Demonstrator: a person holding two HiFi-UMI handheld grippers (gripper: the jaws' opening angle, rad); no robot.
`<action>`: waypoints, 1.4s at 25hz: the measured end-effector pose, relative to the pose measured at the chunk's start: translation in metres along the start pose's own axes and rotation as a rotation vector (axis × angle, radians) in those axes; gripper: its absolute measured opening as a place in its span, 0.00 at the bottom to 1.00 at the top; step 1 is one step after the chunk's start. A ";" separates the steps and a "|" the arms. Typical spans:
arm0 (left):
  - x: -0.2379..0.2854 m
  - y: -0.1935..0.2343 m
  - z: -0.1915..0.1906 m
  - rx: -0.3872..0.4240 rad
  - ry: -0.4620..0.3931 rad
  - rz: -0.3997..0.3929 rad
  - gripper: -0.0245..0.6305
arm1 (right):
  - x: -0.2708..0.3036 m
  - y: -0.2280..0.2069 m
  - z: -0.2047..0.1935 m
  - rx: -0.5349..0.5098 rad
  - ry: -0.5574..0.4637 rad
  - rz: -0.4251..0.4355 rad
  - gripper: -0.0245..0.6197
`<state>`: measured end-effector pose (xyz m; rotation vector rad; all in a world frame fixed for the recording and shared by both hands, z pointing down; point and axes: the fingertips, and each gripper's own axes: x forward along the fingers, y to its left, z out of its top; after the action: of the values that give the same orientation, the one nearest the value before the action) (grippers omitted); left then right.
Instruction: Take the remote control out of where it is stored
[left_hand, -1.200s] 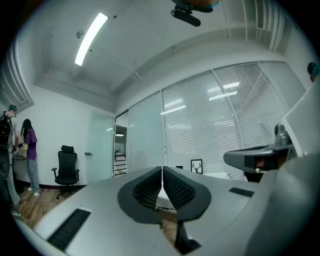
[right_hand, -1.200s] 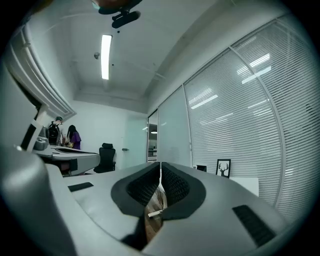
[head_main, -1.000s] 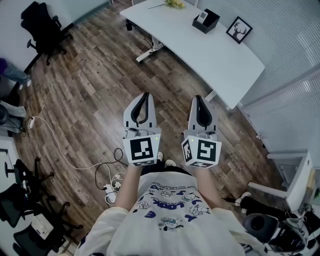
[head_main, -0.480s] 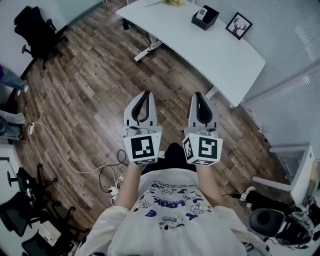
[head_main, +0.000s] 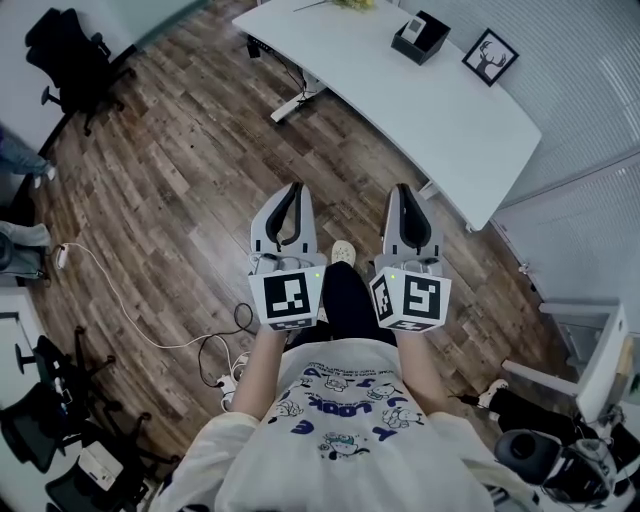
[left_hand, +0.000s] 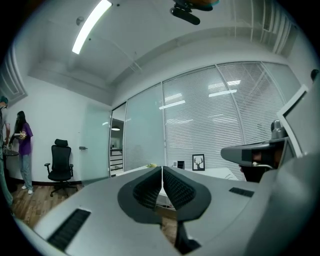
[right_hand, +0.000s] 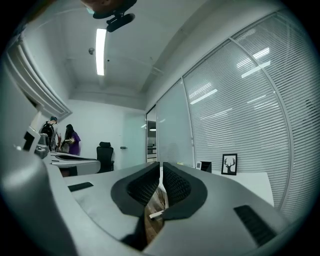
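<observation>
your left tool has its jaws pressed together with nothing between them, and your right tool is the same, pads meeting and empty. you hold both out in front of your chest, side by side and a little apart, pointing forward over the wood floor. your shoe shows between them, lower down.

ahead of the tools and well apart from them stands the white tabletop. at its far end sits a black box, and the remote shows as a pale piece standing upright inside it, at the box's left side. just right of the box a frame with a deer picture stands on the tabletop. some yellow flowers lie at the far left end of it.

off to your left, a black chair stands near the wall, and a white cable trails across the floor toward your feet.
</observation>
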<state>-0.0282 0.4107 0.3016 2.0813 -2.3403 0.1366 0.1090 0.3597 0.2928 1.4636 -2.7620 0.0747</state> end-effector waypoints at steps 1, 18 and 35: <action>0.009 0.002 -0.001 0.001 0.003 0.003 0.07 | 0.009 -0.002 -0.001 0.001 0.002 0.004 0.09; 0.217 0.021 0.008 -0.003 0.027 0.031 0.07 | 0.205 -0.095 0.011 0.042 -0.002 0.000 0.09; 0.355 0.002 0.013 -0.027 0.038 -0.049 0.07 | 0.311 -0.150 0.006 0.060 0.023 0.004 0.09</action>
<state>-0.0714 0.0580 0.3112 2.1030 -2.2551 0.1416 0.0590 0.0181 0.3034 1.4602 -2.7676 0.1747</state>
